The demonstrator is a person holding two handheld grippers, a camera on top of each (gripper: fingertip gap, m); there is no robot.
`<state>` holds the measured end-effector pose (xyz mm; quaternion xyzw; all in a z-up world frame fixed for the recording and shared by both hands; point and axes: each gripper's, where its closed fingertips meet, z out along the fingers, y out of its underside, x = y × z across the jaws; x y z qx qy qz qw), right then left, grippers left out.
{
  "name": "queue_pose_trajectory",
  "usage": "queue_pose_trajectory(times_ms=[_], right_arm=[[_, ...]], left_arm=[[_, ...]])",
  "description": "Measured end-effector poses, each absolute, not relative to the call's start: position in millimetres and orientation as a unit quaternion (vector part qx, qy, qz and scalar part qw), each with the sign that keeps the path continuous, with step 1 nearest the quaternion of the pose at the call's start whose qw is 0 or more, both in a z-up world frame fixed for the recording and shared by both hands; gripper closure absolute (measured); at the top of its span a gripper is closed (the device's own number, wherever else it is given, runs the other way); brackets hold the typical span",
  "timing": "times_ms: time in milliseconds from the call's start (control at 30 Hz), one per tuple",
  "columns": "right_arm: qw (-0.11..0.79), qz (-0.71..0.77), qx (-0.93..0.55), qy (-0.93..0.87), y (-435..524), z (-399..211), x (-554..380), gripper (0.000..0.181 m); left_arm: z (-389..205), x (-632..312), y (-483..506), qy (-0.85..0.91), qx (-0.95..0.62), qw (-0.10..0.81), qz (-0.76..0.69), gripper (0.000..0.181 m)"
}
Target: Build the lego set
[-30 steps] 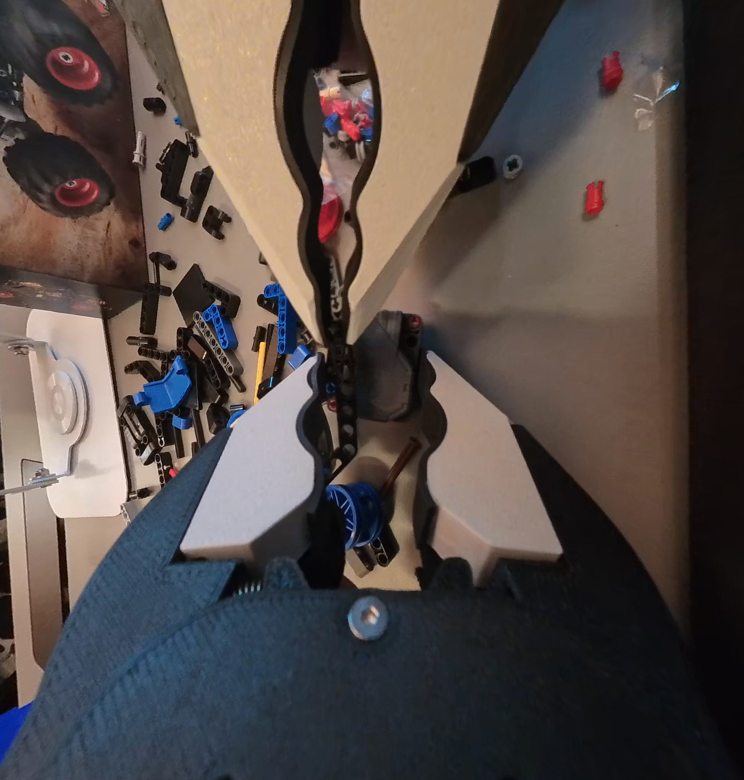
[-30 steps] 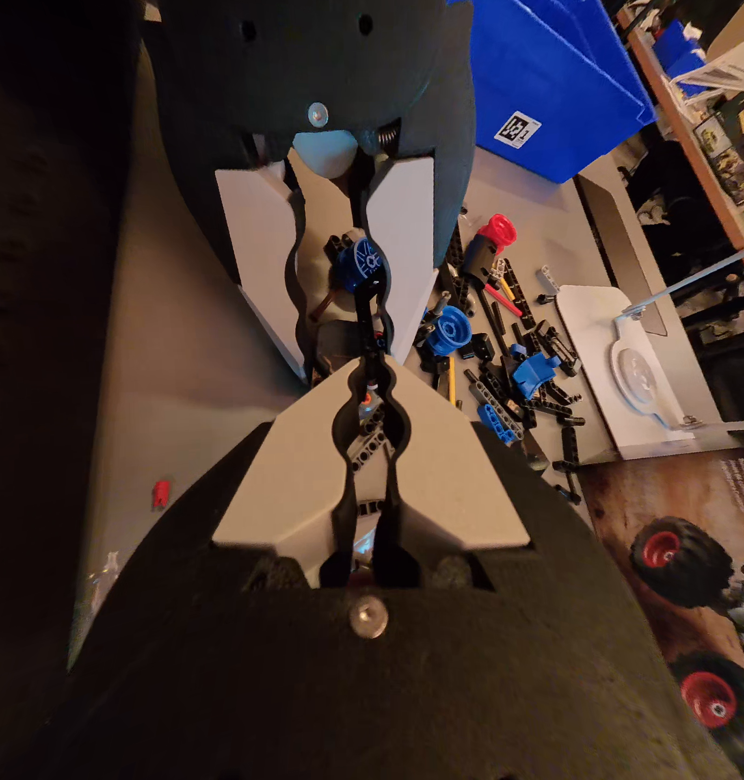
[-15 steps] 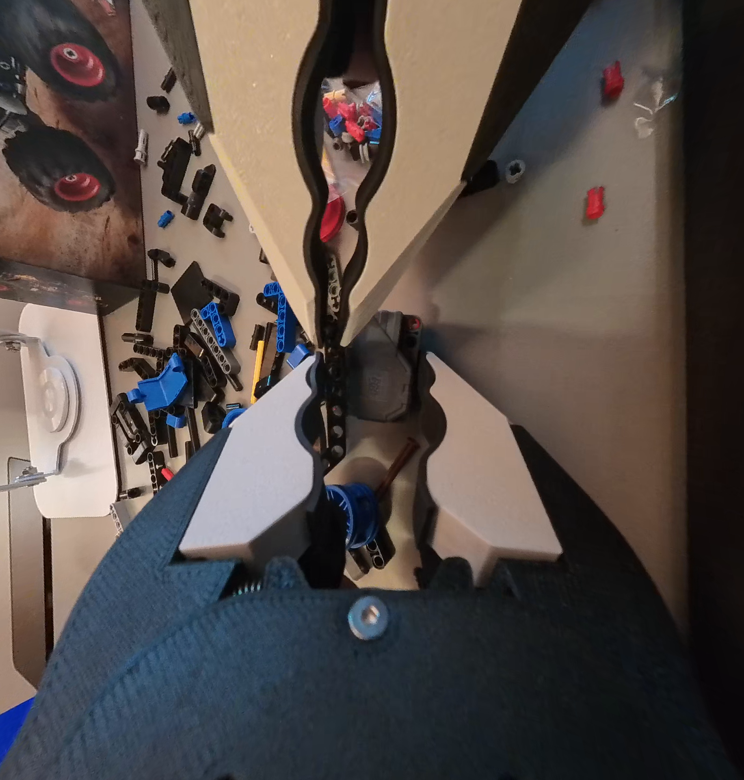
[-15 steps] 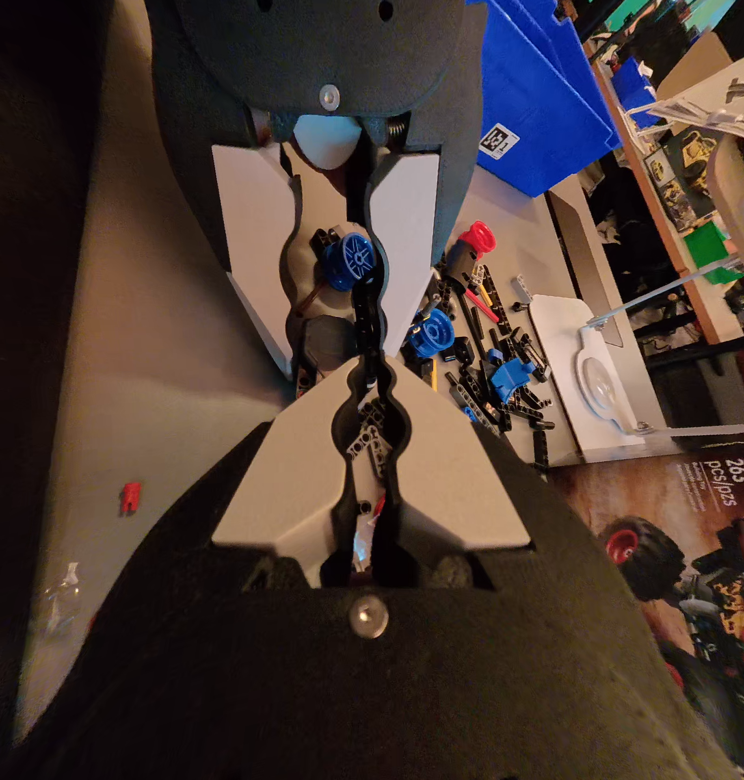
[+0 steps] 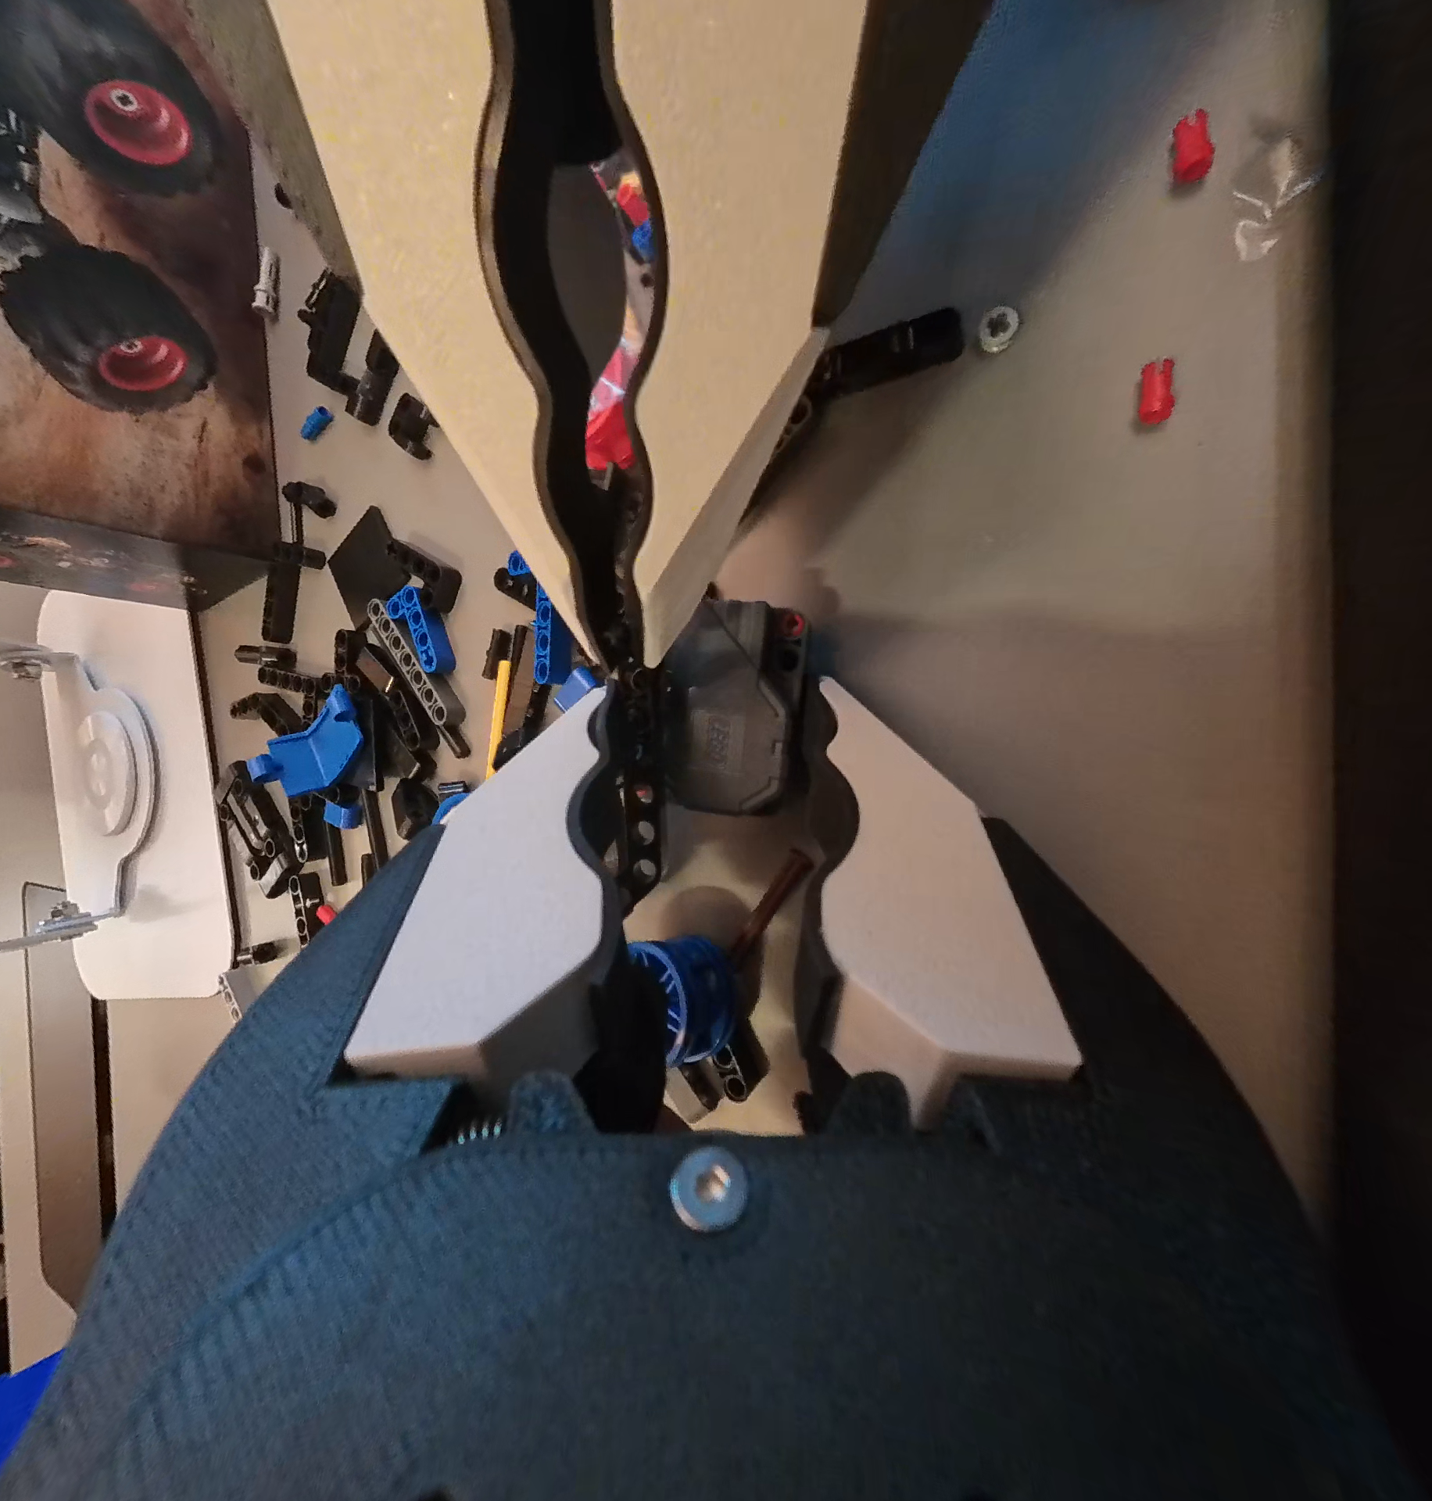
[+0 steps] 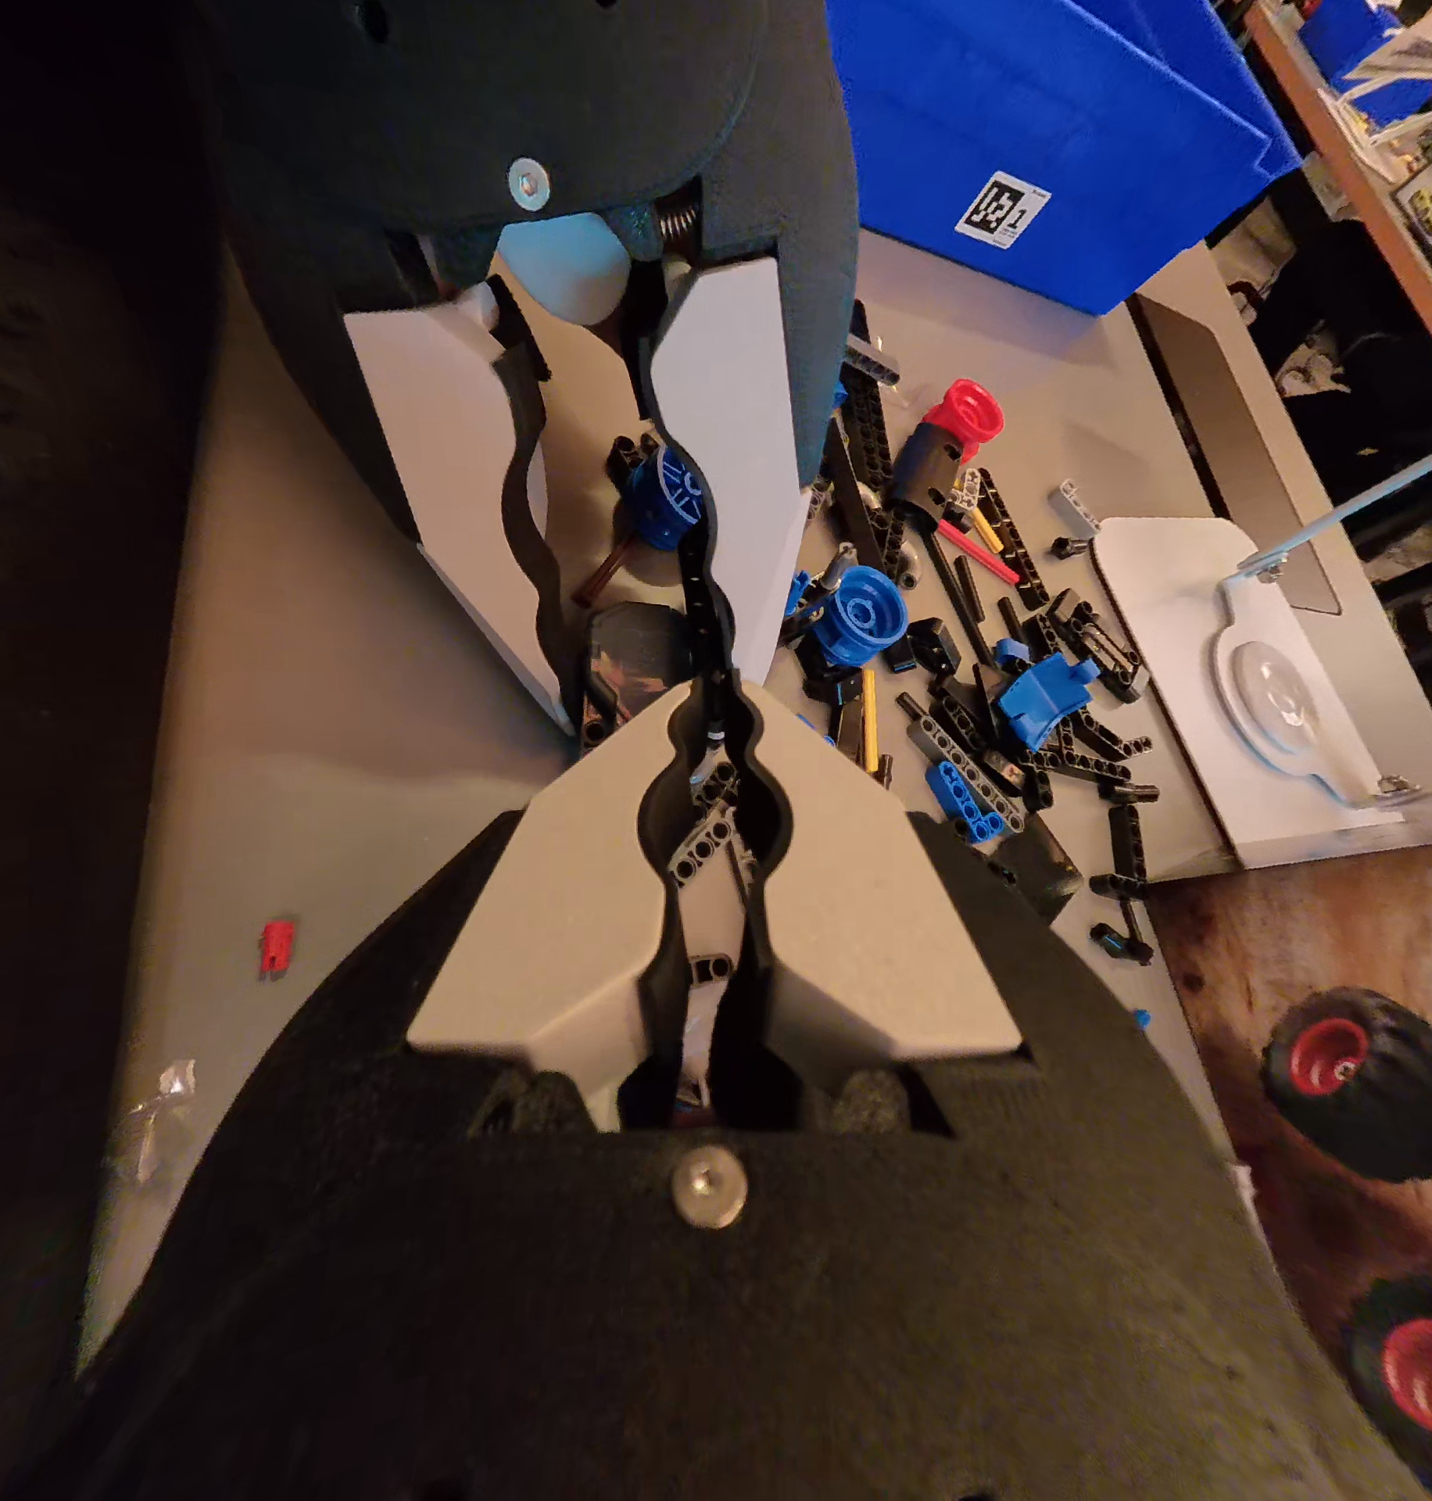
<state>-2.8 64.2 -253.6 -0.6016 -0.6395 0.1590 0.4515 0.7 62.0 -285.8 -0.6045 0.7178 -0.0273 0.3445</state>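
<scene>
We work over a grey counter point(image 5: 1021, 731) with our two grippers meeting tip to tip. Our right gripper point(image 6: 717, 698) has its fingers nearly together and pinches one end of a long black beam with holes point(image 6: 709, 617); the wavy inner edges leave only narrow gaps behind the tips. Our left gripper point(image 5: 713, 698) stands wide apart at the tips. The beam lies along the inner face of one of its fingers point(image 5: 493, 893), while the other finger sits well clear of it, so nothing is clamped there.

Between the left gripper's fingers we see the partly built lego assembly: a dark grey motor block point(image 5: 737, 723) just beside the beam, a blue spoked wheel hub point(image 5: 680, 1007) nearer the gripper body, and a thin brown axle point(image 5: 770, 901) slanting between them. Whether the beam is joined to the block we cannot tell.

To one side lies the pile of loose lego pieces point(image 6: 1005, 731), mostly black and blue, with a second blue hub point(image 6: 859, 617) and a red hub point(image 6: 964, 414) among them. Two small red pins point(image 5: 1155, 390) lie apart on the bare counter. A blue bin point(image 6: 1062, 122) stands beyond the pile, and the printed box with red-wheeled truck art point(image 6: 1346, 1096) lies near it.
</scene>
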Motion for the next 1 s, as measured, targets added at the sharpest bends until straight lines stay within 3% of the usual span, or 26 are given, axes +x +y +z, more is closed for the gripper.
queue_pose_trajectory(times_ms=[400,533,700,1000], right_arm=[[0.435,0.218,-0.615,-0.621,65.7,-254.9,-3.7,0.18],[0.43,0.237,-0.62,-0.611,66.3,-254.0,-1.2,0.18],[0.429,0.239,-0.62,-0.612,65.9,-254.1,-1.8,0.179],[0.432,0.212,-0.623,-0.616,68.6,-251.6,0.0,0.18]], left_arm=[[-285.8,-0.3,63.7,0.719,-0.605,0.341,-0.032,0.139],[-275.7,0.5,58.1,0.691,-0.628,0.343,-0.103,0.136],[-263.0,-1.2,68.8,0.675,-0.627,0.377,-0.095,0.174],[-265.4,4.6,73.3,0.676,-0.622,0.39,-0.068,0.177]])
